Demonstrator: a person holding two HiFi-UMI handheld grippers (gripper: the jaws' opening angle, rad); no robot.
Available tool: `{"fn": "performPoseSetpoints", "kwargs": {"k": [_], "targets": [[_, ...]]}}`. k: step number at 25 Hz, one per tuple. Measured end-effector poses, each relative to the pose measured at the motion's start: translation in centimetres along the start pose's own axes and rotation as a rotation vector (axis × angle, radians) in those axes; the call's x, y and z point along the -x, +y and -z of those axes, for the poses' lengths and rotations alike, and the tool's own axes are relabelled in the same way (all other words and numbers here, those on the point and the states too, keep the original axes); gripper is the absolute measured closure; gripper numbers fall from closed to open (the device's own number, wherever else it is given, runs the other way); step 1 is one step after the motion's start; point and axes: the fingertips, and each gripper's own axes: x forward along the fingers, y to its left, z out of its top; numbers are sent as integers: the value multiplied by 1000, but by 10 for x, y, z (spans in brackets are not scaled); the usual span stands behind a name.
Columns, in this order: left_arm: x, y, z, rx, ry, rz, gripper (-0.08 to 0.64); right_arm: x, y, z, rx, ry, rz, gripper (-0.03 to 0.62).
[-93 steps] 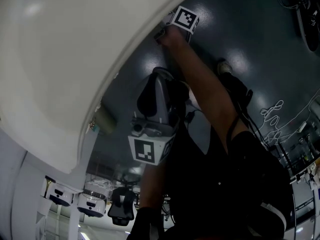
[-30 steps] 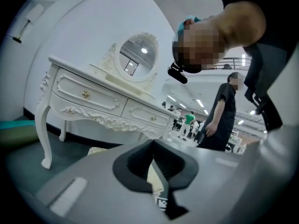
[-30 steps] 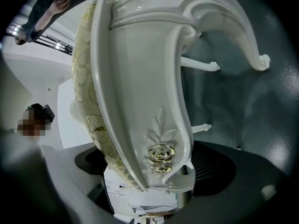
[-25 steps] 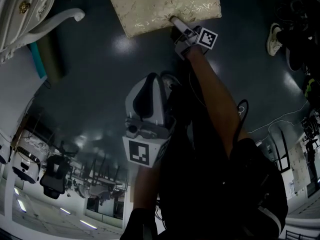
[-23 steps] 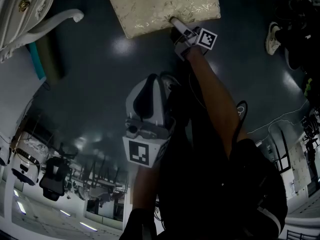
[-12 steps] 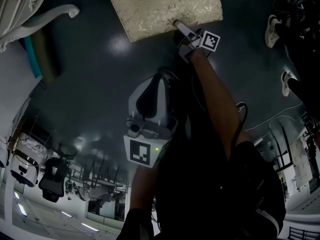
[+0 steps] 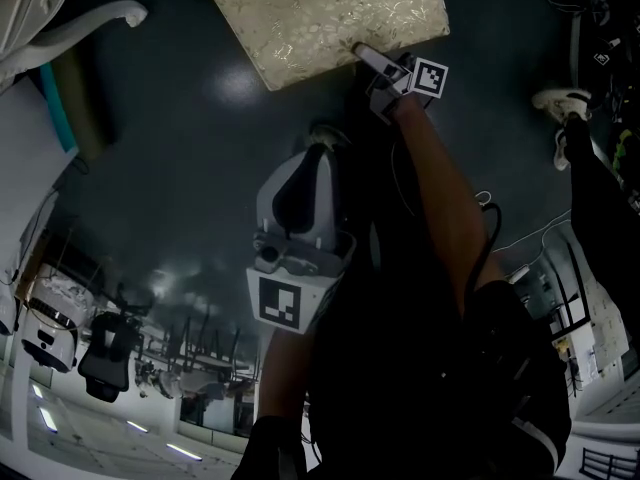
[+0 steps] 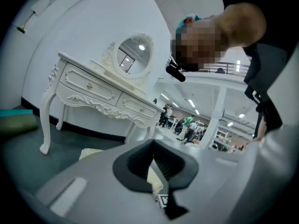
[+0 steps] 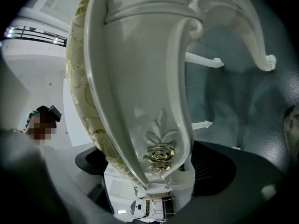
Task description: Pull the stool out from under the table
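- Here, the right gripper (image 7: 364, 54) is clamped on the near edge of the stool with the cream-and-gold brocade cushion (image 7: 330, 13). The head view shows the person's bare forearm reaching down to it.
- In the right gripper view, the stool's white carved frame, with a gold rose ornament (image 9: 159, 154) on it, fills the space between the two dark jaws, which press on it from either side.
- The stool stands on the dark glossy floor (image 7: 190, 178), well apart from the curved white table leg (image 7: 95, 20) off to its left in the head view.
- The left gripper (image 7: 318, 158) hangs in the air near the person's body, on the near side of the stool and not touching it. Its jaws are drawn together with nothing between them.
- Beyond the stool in the left gripper view is the white carved dressing table (image 8: 93, 94) with drawers, with an oval mirror (image 8: 133, 55) on top.
- A teal and green bundle (image 7: 60, 98) lies on the floor left of the stool, just beside the table leg.
- Right of the stool, near the edge of the head view, is another person's white shoe (image 7: 560, 100).
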Motion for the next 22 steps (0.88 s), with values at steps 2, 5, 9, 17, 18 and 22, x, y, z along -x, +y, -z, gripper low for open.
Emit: {"fn": "performPoseSetpoints", "kwargs": {"k": [2, 5, 9, 17, 18, 22], "targets": [[4, -10, 2, 0, -5, 2, 551, 13, 1, 3, -4, 11, -1, 44], [6, -9, -3, 0, -5, 4, 551, 19, -1, 5, -10, 37, 5, 44], [10, -6, -7, -4, -9, 6, 551, 27, -2, 8, 2, 87, 6, 44], [9, -2, -11, 10, -20, -2, 551, 26, 3, 7, 6, 90, -7, 28], [9, -2, -10, 10, -19, -1, 551, 26, 3, 7, 4, 86, -6, 28], [10, -1, -10, 9, -20, -2, 551, 26, 4, 7, 5, 82, 6, 21]]}}
